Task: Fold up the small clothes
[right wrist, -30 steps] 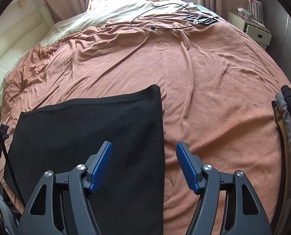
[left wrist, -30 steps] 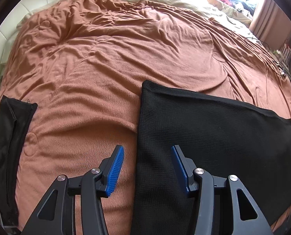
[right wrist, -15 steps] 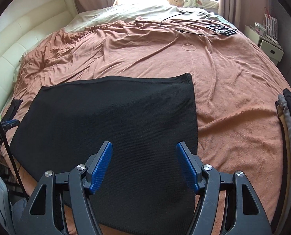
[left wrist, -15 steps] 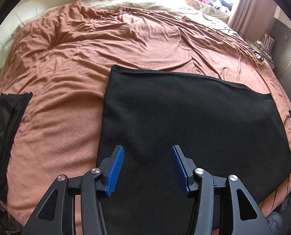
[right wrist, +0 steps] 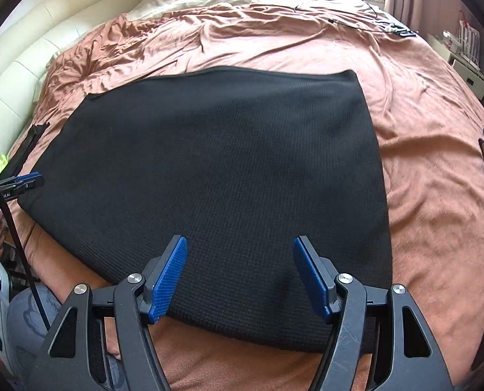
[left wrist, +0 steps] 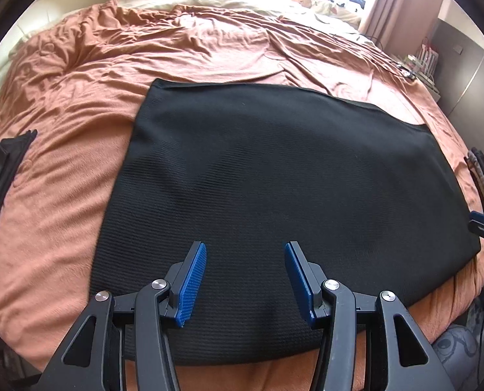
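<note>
Fingers of the left gripper [left wrist: 245, 280] and right gripper [right wrist: 240, 277] stand apart, empty, above the near edge of the black cloth [left wrist: 274, 179] spread flat on the bed [left wrist: 63, 130]. Best pinch both near corners evenly — then carry them to the cloth's far edge. Only the right view shows the left gripper beside the cloth's left corner.

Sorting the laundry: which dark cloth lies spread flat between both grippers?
The large black knit cloth in the middle; the other dark pieces sit bunched at the bed's edges.
</note>
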Demonstrator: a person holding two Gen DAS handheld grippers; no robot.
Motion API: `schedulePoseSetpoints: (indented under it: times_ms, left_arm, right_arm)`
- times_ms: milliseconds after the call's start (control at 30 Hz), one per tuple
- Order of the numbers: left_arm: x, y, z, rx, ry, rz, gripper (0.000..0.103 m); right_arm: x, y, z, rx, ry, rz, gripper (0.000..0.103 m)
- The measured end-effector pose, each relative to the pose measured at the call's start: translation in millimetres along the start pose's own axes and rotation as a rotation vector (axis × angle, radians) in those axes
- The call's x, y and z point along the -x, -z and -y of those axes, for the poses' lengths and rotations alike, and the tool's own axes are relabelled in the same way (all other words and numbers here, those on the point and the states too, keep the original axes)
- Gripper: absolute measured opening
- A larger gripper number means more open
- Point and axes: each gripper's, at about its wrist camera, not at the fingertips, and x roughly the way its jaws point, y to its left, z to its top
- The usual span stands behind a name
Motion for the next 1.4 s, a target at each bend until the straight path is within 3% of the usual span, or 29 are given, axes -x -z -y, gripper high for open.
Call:
schedulePoseSetpoints:
  times_ms: [367, 833, 967, 1100, 1267, 1400]
  left_arm:
    - [-8, 27, -5, -0.008, -0.006, -0.027, 0.053]
    - [5, 52, -29, -0.023, -0.067, -0.062, 0.053]
    - [13, 56, -36, -0.018, -0.090, -0.071, 0.053]
    - [24, 58, -56, 0.055, -0.080, -0.053, 0.053]
    - [32, 61, -88, 0.222, -0.008, -0.035, 0.053]
    - [34, 66, -111, 0.356, 0.018, -0.030, 0.053]
  right_arm:
    - [-11, 7, 14, -0.092, 0.005, -0.078, 0.066]
    - [-9, 4, 7, -0.067, 0.087, -0.197, 0.066]
    - [10, -7, 3, -0.077, 0.087, -0.149, 0.066]
    - [29, -25, -21, -0.051, 0.055, -0.095, 0.066]
    - [28, -36, -61, 0.003, -0.015, -0.084, 0.065]
    - [14, -41, -88, 0.037, -0.057, -0.095, 0.058]
